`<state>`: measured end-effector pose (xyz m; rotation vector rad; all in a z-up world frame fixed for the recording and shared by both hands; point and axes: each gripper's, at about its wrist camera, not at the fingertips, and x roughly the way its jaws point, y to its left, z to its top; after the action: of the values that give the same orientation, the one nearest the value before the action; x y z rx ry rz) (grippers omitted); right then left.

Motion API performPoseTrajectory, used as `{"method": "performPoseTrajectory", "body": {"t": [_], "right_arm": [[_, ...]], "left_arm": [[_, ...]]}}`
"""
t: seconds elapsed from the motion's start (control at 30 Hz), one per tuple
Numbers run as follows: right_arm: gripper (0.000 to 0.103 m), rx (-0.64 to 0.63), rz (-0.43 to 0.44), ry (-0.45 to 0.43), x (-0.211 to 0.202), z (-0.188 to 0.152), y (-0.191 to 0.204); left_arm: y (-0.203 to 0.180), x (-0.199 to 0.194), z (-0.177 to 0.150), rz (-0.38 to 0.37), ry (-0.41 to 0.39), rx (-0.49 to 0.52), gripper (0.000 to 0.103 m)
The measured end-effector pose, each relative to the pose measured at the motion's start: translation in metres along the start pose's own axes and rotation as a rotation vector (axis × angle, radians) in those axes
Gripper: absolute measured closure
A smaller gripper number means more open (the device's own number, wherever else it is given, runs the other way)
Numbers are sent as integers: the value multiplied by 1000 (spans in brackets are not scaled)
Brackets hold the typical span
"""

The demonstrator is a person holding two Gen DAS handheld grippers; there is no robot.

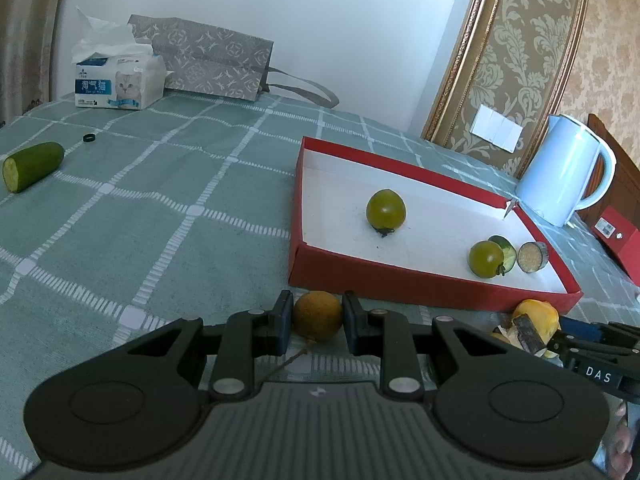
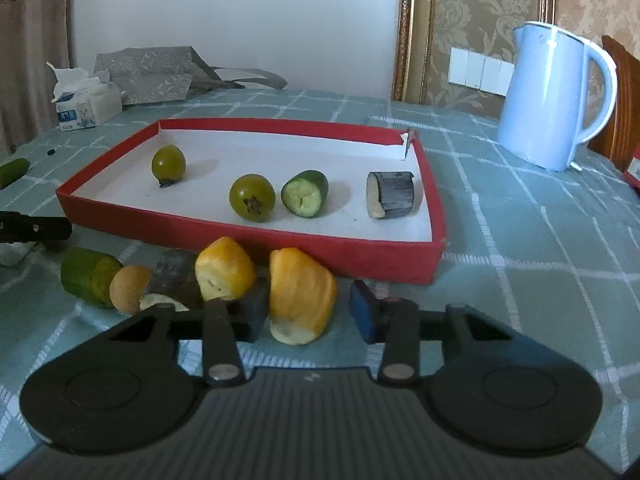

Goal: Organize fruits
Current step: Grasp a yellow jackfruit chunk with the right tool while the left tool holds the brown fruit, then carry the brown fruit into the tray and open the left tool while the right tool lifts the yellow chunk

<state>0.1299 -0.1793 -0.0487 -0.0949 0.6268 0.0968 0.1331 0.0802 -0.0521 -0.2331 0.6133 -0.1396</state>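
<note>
My left gripper (image 1: 317, 318) is shut on a small round brown fruit (image 1: 317, 315), just in front of the red tray (image 1: 432, 290). The tray holds two green tomatoes (image 2: 168, 164) (image 2: 252, 197), a cucumber piece (image 2: 305, 193) and a dark eggplant piece (image 2: 391, 195). My right gripper (image 2: 309, 312) is open around a yellow jackfruit piece (image 2: 301, 294) on the cloth before the tray (image 2: 256, 236). A second yellow piece (image 2: 225, 269), a dark eggplant piece (image 2: 176, 276), a brown fruit (image 2: 129, 288) and a cucumber piece (image 2: 86, 275) lie to its left.
A cucumber half (image 1: 33, 166) and a small black ring (image 1: 89, 137) lie far left on the green checked cloth. A tissue box (image 1: 120, 76) and a paper bag (image 1: 208, 60) stand at the back. A pale blue kettle (image 2: 556, 96) stands right of the tray.
</note>
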Motion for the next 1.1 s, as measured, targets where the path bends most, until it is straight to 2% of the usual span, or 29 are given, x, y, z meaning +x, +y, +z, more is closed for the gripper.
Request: {"method": "performPoseTrajectory", "body": {"t": [0.27,0.47,0.77,0.87,1.1], "right_arm": [[70,-1,-8,-15,-5,-1,5],[70,-6,-77,-54,-20,-9,-1],[70,210,-78,-79,-22,-12,-38],[70,297,-56,-89,-22,-15,-54],[70,357,-32,-102,-21,-19,-65]], "left_arm": [[0,0,0,0,0,0,77],[-1,1,-1,5,-1,8,78],[-1,-2,0,-6,-16,2,77],[-6,-5,0,13,-25,43,77],[-12,-3,9,26,-14,35,77]]}}
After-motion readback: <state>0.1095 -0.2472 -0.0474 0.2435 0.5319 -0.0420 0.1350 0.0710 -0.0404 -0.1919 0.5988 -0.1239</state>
